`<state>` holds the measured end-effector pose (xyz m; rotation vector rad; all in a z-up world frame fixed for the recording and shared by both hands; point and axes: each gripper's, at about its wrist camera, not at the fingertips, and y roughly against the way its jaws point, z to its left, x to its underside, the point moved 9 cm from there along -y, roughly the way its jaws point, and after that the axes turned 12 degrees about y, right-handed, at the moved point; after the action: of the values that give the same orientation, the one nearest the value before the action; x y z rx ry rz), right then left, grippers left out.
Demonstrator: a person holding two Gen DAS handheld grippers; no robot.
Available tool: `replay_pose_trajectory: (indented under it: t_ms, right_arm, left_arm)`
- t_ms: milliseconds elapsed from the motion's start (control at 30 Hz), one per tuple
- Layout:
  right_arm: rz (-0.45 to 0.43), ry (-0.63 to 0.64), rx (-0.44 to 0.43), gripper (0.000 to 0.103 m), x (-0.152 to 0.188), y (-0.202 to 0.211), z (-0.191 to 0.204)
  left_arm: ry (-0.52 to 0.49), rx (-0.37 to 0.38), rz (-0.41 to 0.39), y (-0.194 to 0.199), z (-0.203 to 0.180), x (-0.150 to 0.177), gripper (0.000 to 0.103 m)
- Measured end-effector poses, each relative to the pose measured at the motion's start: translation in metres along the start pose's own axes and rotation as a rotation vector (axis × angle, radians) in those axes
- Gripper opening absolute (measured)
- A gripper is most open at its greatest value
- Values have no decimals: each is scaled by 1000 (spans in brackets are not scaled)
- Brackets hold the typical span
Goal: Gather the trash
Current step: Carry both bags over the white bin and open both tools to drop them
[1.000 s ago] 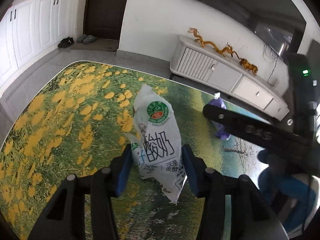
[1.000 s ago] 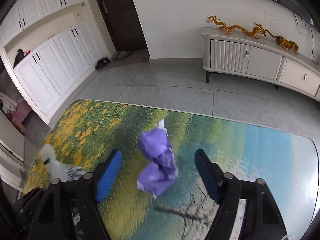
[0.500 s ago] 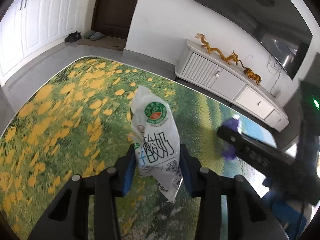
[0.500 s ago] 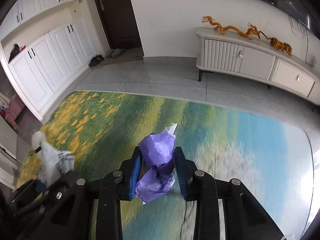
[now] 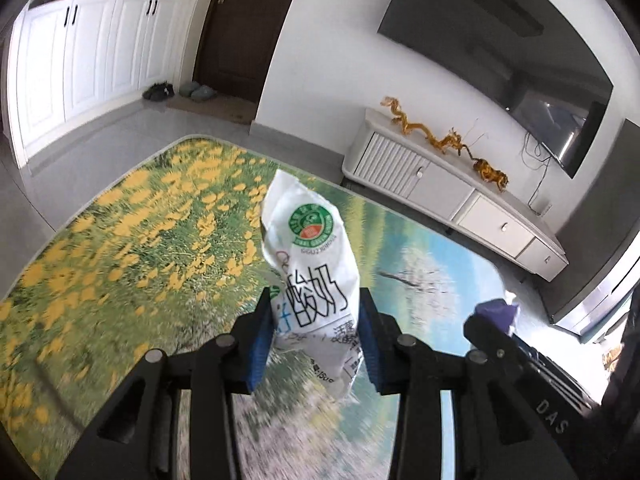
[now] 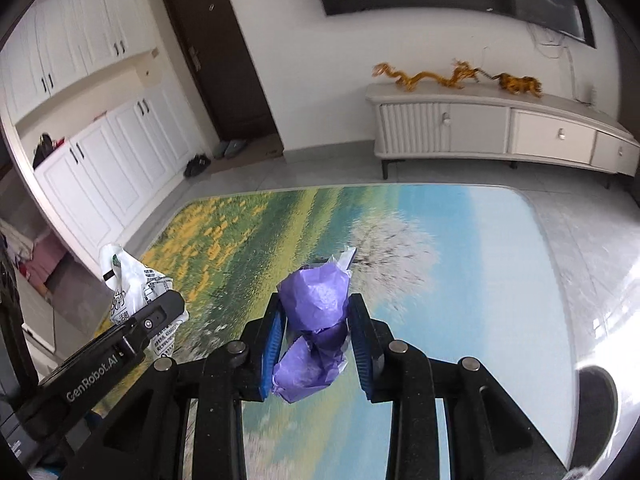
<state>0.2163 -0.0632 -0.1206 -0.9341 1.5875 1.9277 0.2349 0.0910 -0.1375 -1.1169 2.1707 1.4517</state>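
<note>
Left tool point(image 5: 316, 338) clamps yogurt pouch point(image 5: 310, 264) | right tool point(image 6: 316, 344) clamps purple wrapper point(image 6: 314, 320) | above rug point(image 6: 460, 280)

White yogurt pouch point(image 5: 314, 280), crumpled, standing upright at centre of left wrist frame; purple wrapper point(image 6: 314, 330), crumpled, sitting lower centre of right wrist frame.

Living room, white walls. Grey tile floor point(image 6: 332, 168) partly covered by printed rug point(image 6: 460, 248): yellow flowers on green at one end, blue sky and pale tree at the other. Low white cabinet point(image 6: 500, 132) against wall, gold dragon figurines point(image 6: 424, 74) on top. Dark TV point(image 5: 552, 120) mounted above. Dark brown door point(image 6: 216, 60); shoes point(image 5: 158, 90) beside it. White cupboards point(image 5: 80, 52) along adjoining wall. Bright daylight, glare on tiles.
</note>
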Motion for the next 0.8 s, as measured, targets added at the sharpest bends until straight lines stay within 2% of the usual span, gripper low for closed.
replay_pose_trajectory:
  t_ms: [400,800]
  right_arm:
    - [-106,3,52,30,8,85,9]
    - [-224,-14,97,30,14,157,-2]
  left_arm:
    - [-108,-7,-172,93,-39,8,37]
    - [-139,0,-261,151,-53,15,37]
